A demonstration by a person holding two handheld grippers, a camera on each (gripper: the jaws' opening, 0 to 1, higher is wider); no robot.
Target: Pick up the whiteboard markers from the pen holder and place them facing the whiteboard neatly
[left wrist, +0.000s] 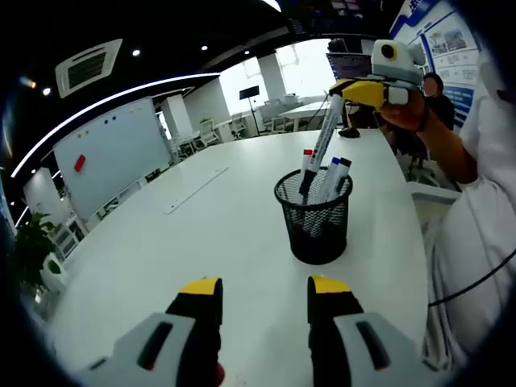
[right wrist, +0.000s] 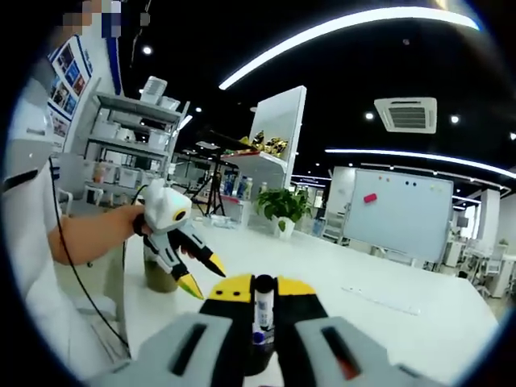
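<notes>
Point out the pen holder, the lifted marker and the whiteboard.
pen holder [left wrist: 319,230], left gripper view, mesh wall.
lifted marker [left wrist: 325,137], left gripper view, white barrel.
whiteboard [left wrist: 113,153], left gripper view, bare white face.

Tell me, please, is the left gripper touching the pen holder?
Apart: in the left gripper view, bare white table separates the open left gripper from the pen holder.

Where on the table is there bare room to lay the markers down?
The white table is bare between the black mesh pen holder and the long flat strip, and onward toward the whiteboard. It is crowded at the holder, where the right hand-held gripper lifts a marker.
</notes>
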